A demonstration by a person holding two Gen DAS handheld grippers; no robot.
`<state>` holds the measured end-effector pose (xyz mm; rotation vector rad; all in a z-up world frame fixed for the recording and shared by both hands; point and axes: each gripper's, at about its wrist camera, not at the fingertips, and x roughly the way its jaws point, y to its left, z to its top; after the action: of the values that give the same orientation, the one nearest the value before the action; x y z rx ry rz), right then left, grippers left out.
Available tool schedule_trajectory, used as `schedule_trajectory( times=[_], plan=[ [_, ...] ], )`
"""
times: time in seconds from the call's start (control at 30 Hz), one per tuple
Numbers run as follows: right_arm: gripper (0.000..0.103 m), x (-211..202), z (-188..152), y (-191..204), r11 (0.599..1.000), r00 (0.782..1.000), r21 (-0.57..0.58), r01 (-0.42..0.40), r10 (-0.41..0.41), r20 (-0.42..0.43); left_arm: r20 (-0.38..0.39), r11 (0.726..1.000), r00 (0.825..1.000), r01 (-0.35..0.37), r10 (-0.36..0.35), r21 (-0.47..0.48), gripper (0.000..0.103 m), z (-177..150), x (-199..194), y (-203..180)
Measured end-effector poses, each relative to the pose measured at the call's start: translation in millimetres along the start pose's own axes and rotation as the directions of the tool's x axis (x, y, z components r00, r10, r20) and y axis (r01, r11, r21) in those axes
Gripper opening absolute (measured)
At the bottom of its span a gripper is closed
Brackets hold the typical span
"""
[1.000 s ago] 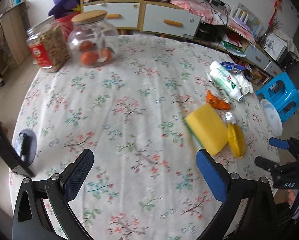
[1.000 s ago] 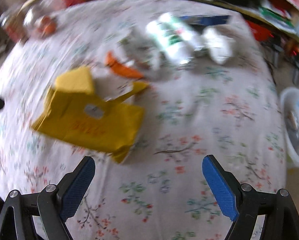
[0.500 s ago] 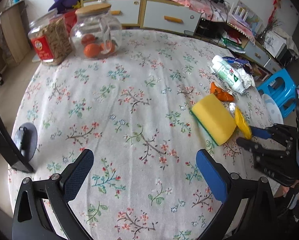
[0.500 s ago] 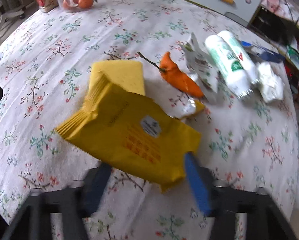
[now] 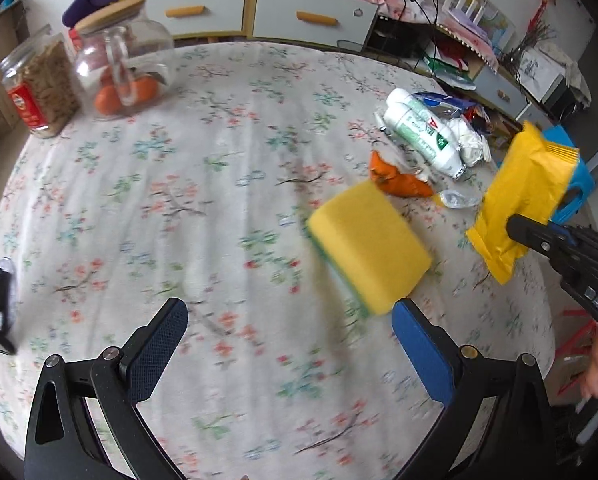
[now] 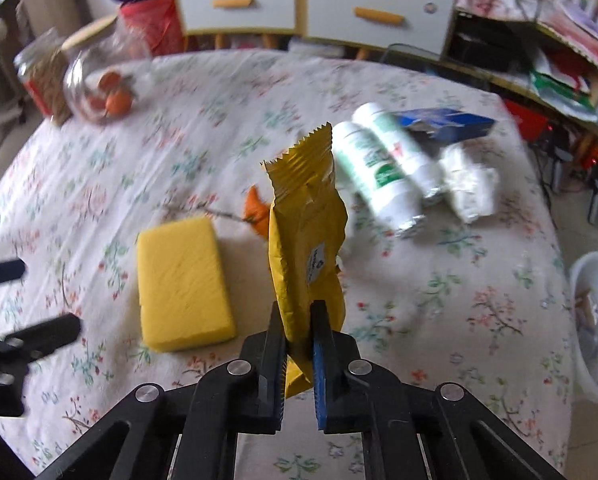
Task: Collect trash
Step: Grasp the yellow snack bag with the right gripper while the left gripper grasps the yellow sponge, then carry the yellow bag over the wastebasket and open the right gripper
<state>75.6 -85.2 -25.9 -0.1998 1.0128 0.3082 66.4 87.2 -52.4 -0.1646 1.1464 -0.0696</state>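
My right gripper (image 6: pixel 299 316) is shut on a yellow snack wrapper (image 6: pixel 307 220) and holds it upright above the floral tablecloth; it also shows in the left wrist view (image 5: pixel 523 196) at the table's right edge. My left gripper (image 5: pixel 287 332) is open and empty, just in front of a yellow sponge (image 5: pixel 369 246). An orange peel (image 5: pixel 399 180), a small foil scrap (image 5: pixel 457 200), two white bottles (image 6: pixel 383 168), crumpled white paper (image 6: pixel 469 188) and a blue packet (image 6: pixel 447 122) lie at the right of the table.
A glass jar with oranges (image 5: pixel 127 72) and a jar of biscuits (image 5: pixel 39 84) stand at the far left. A white bin (image 6: pixel 595 324) stands on the floor right of the table. A blue stool (image 5: pixel 571 188) stands beyond the right edge.
My right gripper has shut on the yellow wrapper and lifted it off the table. My left gripper has moved closer to the sponge.
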Motion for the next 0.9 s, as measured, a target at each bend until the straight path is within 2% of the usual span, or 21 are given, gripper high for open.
schedule_trajectory(
  times=[0.13,0.33,0.57,0.73,0.77,0.9],
  plan=[
    [0.009,-12.9,-0.3,-15.3,0.999,1.0,0.05,-0.006,0.005,0.017,-0.011,1.0,1.0,-0.003,0.003,-0.015,0.103,5.1,14.4,-19.3],
    [0.009,-24.8,-4.0,-37.7,0.994,0.999,0.111,0.004,-0.007,0.033,-0.02,0.996,0.998,0.055,-0.056,-0.077,0.103,13.9,32.4,-37.9],
    [0.009,-32.4,-10.7,-56.8,0.989,0.999,0.149,0.023,-0.028,0.036,-0.016,0.995,1.0,0.001,-0.002,-0.097,0.102,19.1,49.5,-57.1],
    [0.009,-35.7,-15.6,-71.1,0.984,0.999,0.178,0.032,-0.038,0.031,-0.003,0.996,0.997,-0.072,0.072,-0.058,0.088,15.2,57.6,-66.2],
    [0.009,-35.9,-16.2,-73.3,0.982,0.999,0.184,0.033,-0.039,0.03,0.001,0.996,0.997,-0.072,0.072,-0.044,0.076,15.2,57.3,-67.5],
    [0.009,-39.3,-19.7,-86.7,0.975,0.999,0.22,0.024,-0.031,0.028,-0.006,0.999,0.999,-0.032,0.032,-0.037,0.068,13.6,54.6,-62.5]
  ],
)
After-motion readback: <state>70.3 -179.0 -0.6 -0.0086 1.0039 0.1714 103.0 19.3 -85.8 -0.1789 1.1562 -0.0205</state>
